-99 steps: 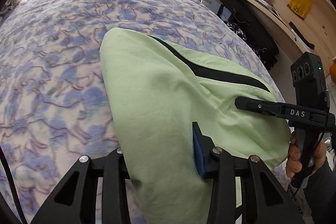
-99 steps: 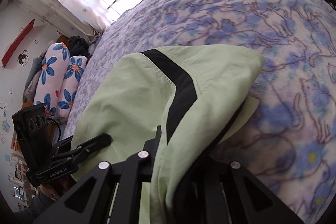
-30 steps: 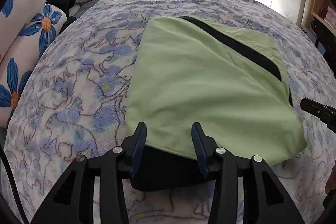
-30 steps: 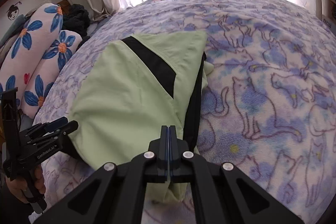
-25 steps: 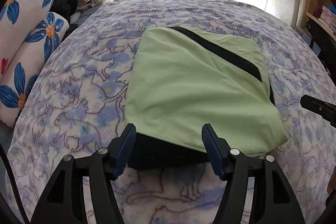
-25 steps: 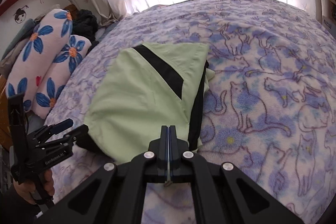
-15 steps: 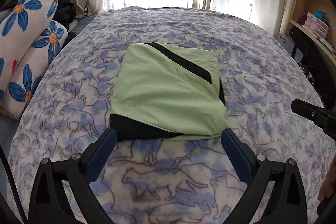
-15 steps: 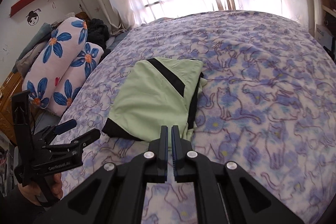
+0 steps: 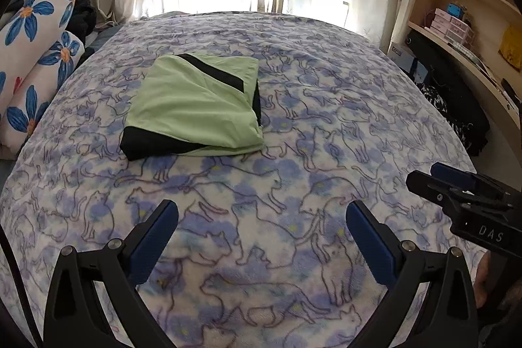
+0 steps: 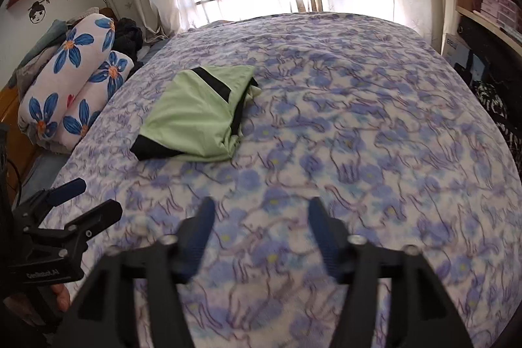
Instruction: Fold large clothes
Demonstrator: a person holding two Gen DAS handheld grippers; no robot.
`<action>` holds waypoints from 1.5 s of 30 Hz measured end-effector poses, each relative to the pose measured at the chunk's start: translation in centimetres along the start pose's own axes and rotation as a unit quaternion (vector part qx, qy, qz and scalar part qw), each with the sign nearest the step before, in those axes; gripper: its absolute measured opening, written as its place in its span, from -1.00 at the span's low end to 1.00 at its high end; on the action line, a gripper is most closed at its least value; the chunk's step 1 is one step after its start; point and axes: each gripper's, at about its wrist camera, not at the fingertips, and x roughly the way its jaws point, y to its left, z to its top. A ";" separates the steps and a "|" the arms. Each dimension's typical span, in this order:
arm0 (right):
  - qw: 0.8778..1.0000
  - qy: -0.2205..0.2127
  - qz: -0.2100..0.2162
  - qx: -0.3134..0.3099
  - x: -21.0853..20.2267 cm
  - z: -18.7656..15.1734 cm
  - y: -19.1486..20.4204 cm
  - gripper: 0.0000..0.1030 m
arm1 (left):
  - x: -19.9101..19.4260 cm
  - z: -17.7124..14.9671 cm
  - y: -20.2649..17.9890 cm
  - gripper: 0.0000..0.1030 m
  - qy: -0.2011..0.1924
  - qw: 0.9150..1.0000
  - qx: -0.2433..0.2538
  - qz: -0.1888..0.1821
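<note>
Garment [image 9: 192, 106] folded, mid-bed | left gripper [image 9: 261, 237], right gripper [image 10: 259, 229] just opened, empty, over bare blanket [image 9: 326, 126]

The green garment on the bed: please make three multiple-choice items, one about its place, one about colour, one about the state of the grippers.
1. Where does the folded garment lie?
A. on the bedspread
B. on the bookshelf
C. on the floral pillows

2. What colour are its stripe and trim?
A. red
B. white
C. black

3. How are the left gripper and right gripper?
A. both gripping cloth
B. both open, empty
C. one holding a pillow

Answers: 1 A, it rests flat on the cat-print cover; 2 C, dark bands cross the green; 3 B, only bedspread shows between the fingers.
</note>
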 end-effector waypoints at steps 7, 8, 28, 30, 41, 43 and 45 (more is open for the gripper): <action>0.999 0.010 -0.027 0.028 -2.8 -5.7 -1.9 0.27 | -2.5 -4.5 -3.8 0.98 0.006 0.999 0.029 0.033; 0.999 0.012 -0.030 0.034 -3.1 -6.3 -2.1 0.27 | -3.0 -5.2 -4.1 0.98 0.005 0.999 0.025 0.033; 0.999 -0.030 -0.020 0.039 -12.3 -14.1 -0.3 0.27 | -11.6 -12.4 -7.4 0.98 -0.025 0.998 -0.011 0.062; 0.999 -0.033 -0.022 0.036 -12.7 -14.2 -0.1 0.27 | -12.0 -12.5 -7.5 0.98 -0.029 0.997 -0.014 0.065; 0.998 -0.033 -0.024 0.046 -12.9 -14.8 -0.3 0.27 | -12.5 -13.0 -7.7 0.98 -0.020 0.998 -0.014 0.052; 0.998 -0.033 -0.025 0.051 -13.1 -14.8 -0.4 0.27 | -12.7 -13.0 -7.8 0.98 -0.022 0.998 -0.011 0.052; 0.998 -0.034 -0.027 0.052 -13.2 -14.8 -0.4 0.27 | -12.9 -13.0 -8.0 0.98 -0.025 0.998 -0.009 0.052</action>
